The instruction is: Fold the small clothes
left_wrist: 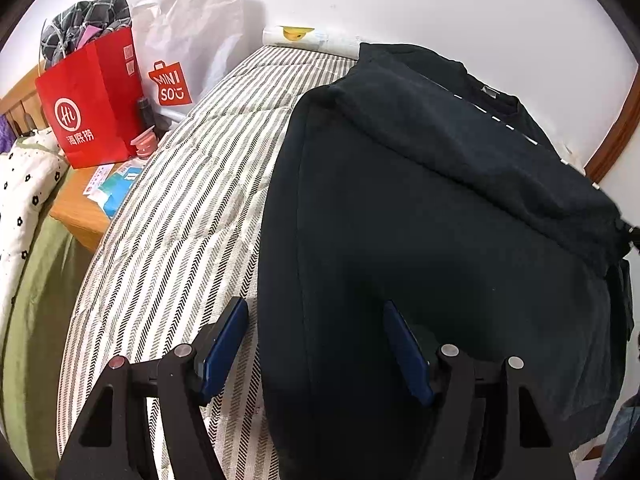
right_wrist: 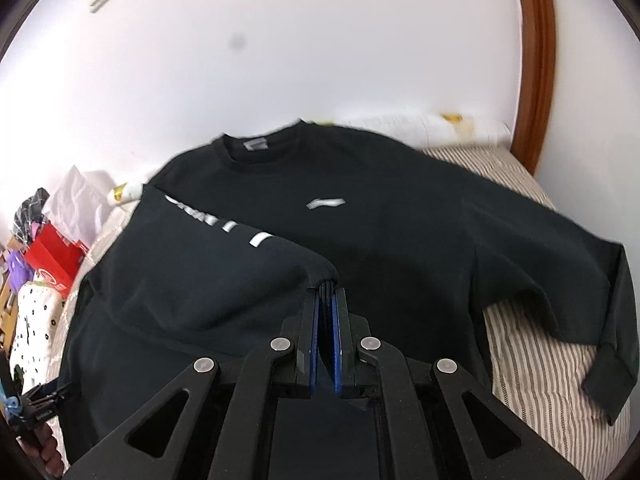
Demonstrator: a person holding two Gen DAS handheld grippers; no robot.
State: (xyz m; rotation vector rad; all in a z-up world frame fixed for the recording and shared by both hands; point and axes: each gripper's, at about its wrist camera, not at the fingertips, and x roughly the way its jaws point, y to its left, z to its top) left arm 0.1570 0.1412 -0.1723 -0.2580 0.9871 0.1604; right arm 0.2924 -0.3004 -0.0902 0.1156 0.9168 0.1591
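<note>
1. While the black sweatshirt (right_wrist: 380, 216) lies spread front-up on the striped bed cover (left_wrist: 180, 208), its collar toward the wall at 12 o'clock, the right gripper (right_wrist: 327, 300) has its blue pads clamped on the bunched cuff of one sleeve (right_wrist: 224, 264), which is drawn across the chest.
2. Left gripper (left_wrist: 316, 344): fingers apart, nothing pinched. It sits low over the hem area w/ the garment's side edge running between the fingers; can't tell if the pads touch the cloth.
3. Other sleeve (right_wrist: 580, 312) trails to 4 o'clock in the right wrist view, cuff near the bed edge, not folded yet.
4. Judgement: sleeve fold-in underway, approx. early stage of the task.
5. Risk: only the cuff tip is pinched, so a quick pull could slip it out and the sleeve would flop back crooked.
6. Risk: body isn't pinned; dragging the sleeve could shift or wrinkle the whole shirt, esp. if the left gripper isn't pressing down.
7. Risk: sleeve lies at an angle across the white chest print (right_wrist: 256, 236); released there, the fold line would likely be skewed, not parallel to the side seam.
8. Clutter at 10 o'clock in the left wrist view, a red paper bag (left_wrist: 96, 108) and a white bag (left_wrist: 180, 40), is well apart; low snag risk.
</note>
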